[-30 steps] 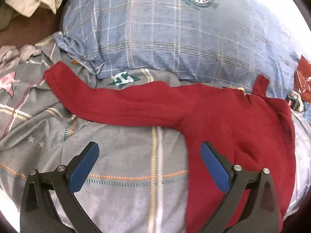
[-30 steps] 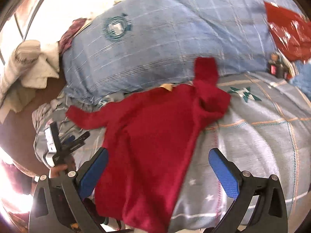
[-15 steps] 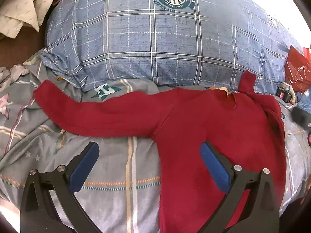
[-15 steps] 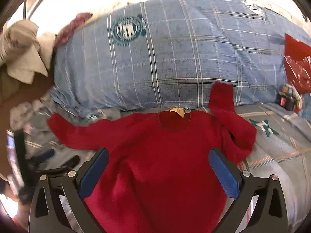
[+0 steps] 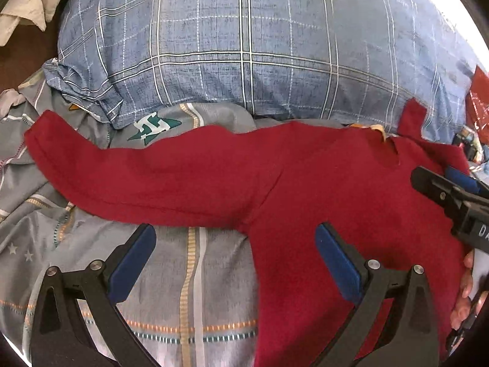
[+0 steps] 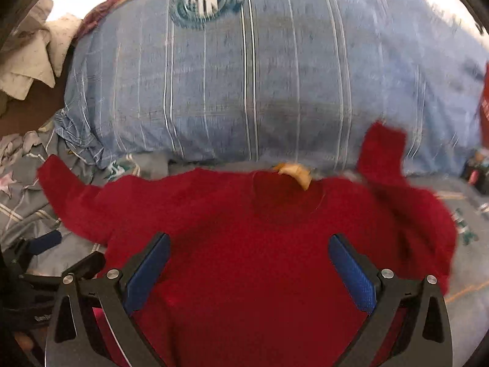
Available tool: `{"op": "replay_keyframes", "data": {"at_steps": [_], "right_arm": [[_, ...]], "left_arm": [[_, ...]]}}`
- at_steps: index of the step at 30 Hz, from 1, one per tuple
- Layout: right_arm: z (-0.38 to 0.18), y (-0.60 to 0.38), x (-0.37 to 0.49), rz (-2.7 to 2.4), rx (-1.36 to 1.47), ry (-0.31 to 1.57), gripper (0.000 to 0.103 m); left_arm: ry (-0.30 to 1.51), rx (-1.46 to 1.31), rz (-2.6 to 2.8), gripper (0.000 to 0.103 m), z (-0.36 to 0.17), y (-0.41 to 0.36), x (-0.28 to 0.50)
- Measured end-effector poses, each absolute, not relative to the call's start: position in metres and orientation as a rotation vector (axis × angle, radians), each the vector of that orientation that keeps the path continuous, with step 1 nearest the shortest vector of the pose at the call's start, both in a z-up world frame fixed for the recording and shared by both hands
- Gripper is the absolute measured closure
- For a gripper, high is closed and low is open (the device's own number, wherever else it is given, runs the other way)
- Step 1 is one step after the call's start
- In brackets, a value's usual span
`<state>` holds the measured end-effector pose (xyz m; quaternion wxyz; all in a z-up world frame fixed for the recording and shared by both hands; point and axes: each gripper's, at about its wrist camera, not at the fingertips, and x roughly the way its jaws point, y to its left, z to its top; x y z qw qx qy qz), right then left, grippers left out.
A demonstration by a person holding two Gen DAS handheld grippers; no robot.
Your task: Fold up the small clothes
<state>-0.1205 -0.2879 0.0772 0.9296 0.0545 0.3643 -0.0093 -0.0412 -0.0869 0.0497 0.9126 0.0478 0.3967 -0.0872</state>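
Red sweater (image 5: 305,183) lying flat on bed (image 5: 189,275), by blue pillow (image 5: 244,46). Left gripper (image 5: 235,253) and right gripper (image 6: 249,260) hovering, jaws wide open, holding nothing.

Red sweater (image 5: 305,183) and blue pillow (image 5: 244,55) on bedsheet (image 5: 189,290)

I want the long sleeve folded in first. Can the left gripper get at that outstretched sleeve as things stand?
Probably yes. The left gripper has its jaws open just short of the sleeve, which lies flat and uncovered on the grey bedsheet, with nothing between them.
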Motion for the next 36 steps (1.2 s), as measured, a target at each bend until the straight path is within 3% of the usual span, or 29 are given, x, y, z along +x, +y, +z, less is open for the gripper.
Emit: {"op": "replay_keyframes", "data": {"at_steps": [36], "right_arm": [[0.057, -0.296, -0.12, -0.092, 0.107, 0.809, 0.0]], "left_arm": [[0.815, 0.076, -0.154, 0.0, 0.047, -0.082, -0.034]]}}
